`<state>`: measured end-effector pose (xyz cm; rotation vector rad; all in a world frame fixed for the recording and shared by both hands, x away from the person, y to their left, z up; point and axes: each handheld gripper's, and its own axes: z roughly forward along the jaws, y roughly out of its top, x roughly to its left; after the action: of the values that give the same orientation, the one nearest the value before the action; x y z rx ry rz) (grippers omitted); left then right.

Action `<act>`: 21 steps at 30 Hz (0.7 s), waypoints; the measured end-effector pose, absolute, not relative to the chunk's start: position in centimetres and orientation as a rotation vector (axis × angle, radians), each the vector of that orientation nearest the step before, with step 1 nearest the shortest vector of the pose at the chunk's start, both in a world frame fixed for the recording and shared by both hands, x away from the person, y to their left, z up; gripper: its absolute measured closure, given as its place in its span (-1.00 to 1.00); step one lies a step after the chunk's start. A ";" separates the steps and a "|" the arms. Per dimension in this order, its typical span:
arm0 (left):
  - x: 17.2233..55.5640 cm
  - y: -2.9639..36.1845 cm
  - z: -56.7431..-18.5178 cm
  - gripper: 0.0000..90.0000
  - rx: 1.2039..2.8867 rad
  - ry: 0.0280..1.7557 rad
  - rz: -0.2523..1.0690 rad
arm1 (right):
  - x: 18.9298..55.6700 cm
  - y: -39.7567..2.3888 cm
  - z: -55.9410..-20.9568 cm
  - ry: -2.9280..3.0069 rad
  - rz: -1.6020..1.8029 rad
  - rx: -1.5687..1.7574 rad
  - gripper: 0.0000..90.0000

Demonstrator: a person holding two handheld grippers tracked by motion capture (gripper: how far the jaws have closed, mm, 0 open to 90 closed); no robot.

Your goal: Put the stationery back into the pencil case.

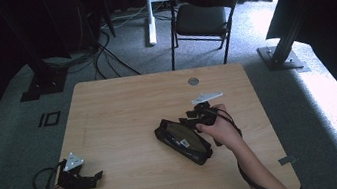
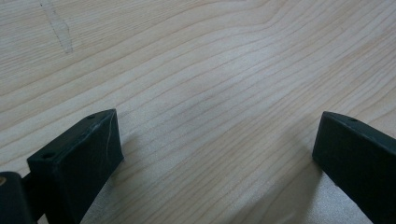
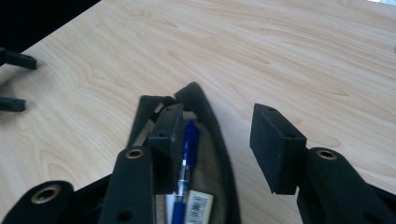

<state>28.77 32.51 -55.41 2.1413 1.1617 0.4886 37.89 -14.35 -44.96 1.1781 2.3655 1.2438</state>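
Right gripper (image 3: 215, 140) jaws apart, nothing pinched; it hangs over the open black pencil case (image 1: 183, 141), one jaw above the opening, the other over bare desk (image 1: 113, 113) beside the case. Blue pen (image 3: 187, 163) lies inside the case, running along its length, just beside the jaw. White barcode label (image 3: 198, 207) sits next to the pen; print too small to read, and the frame edge cuts it off. Case lies diagonally right of desk centre, the right hand touching its near end.

Left gripper (image 2: 215, 154) jaws wide apart, only wood grain between them. It sits at the near-left desk corner, well apart from the case, cable trailing off the edge.

Around: small grey round disc (image 1: 193, 81) near the far desk edge, nature unclear. Black folding chair (image 1: 203, 16) behind the desk, floor cables (image 1: 100, 54) to its left. Nothing stands between either gripper and the case. Surroundings too dark to make out.
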 end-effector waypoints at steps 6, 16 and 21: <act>28.8 32.5 -55.4 -0.96 2.142 1.161 0.489 | 38.3 -15.4 -45.3 2.316 1.233 1.202 0.13; 28.8 32.5 -55.4 -0.96 2.141 1.162 0.488 | 38.8 -17.8 -46.1 2.205 1.211 1.270 -0.03; 28.8 32.5 -55.4 -0.96 2.141 1.162 0.488 | 39.0 -19.1 -46.9 2.161 1.201 1.309 -0.15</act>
<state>28.77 32.51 -55.41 2.1413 1.1618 0.4884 38.99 -19.11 -46.91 1.3089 2.1605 1.2012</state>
